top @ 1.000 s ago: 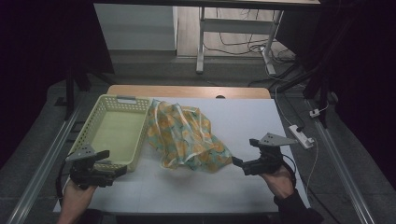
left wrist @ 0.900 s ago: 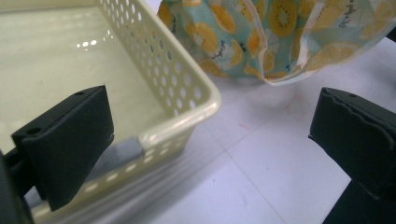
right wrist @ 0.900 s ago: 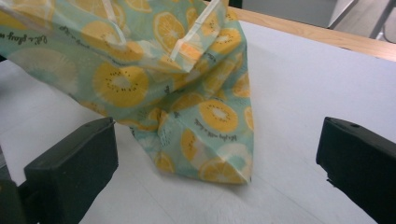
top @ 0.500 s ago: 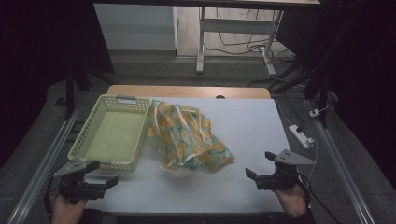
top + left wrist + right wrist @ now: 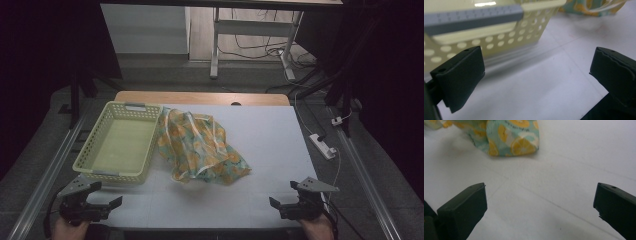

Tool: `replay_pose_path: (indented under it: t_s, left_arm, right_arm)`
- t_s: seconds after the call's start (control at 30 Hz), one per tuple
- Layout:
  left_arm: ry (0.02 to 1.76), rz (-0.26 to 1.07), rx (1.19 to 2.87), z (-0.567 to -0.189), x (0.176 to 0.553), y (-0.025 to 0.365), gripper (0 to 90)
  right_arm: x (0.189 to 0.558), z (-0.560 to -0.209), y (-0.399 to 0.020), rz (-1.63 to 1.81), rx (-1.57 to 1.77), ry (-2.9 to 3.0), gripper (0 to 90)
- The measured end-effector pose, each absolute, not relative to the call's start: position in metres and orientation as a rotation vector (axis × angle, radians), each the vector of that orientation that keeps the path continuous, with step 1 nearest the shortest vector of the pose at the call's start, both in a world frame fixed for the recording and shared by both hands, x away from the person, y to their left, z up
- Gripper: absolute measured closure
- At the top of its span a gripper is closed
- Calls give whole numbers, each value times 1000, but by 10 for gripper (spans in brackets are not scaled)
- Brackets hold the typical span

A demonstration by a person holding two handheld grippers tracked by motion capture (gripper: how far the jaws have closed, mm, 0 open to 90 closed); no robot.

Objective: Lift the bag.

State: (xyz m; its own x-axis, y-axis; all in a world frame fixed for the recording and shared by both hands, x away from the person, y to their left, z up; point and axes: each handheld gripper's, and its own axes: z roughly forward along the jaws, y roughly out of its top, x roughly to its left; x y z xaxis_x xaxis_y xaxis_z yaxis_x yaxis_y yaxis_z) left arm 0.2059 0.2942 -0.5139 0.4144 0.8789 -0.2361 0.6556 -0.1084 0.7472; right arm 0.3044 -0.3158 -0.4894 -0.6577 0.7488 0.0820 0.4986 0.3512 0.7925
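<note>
- Left gripper [image 5: 107, 206]: held low at the near left corner of the white table top [image 5: 270, 145]; its jaws are spread wide with nothing between them. In the left gripper view [image 5: 536, 82] bare table shows between its two black pads.
- Right gripper [image 5: 277, 206]: held low at the near right corner of the table; its jaws are likewise spread wide and empty. In the right gripper view [image 5: 540, 210] bare table shows between them.
- Crumpled cloth bag, teal with an orange-slice print and white straps [image 5: 202, 147]: lies in a heap near the middle of the table, well apart from both grippers; its left edge rests against the basket's right wall. Its nearest corner shows at the top of the right gripper view [image 5: 511, 137].
- Pale yellow perforated plastic basket with grey handles [image 5: 85, 155]: stands on the left part of the table, just beyond the left gripper; nothing shows inside it. Its near wall shows close ahead in the left gripper view [image 5: 506, 32].
</note>
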Motion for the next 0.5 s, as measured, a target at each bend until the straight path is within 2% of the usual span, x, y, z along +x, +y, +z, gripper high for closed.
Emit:
replay_pose_path:
  t_s: [0.5]
  left_arm:
    - [1358, 295, 1922, -523, 206, 293, 0]
  right_arm:
    - [301, -498, -322, 1124, 1154, 2378, 0]
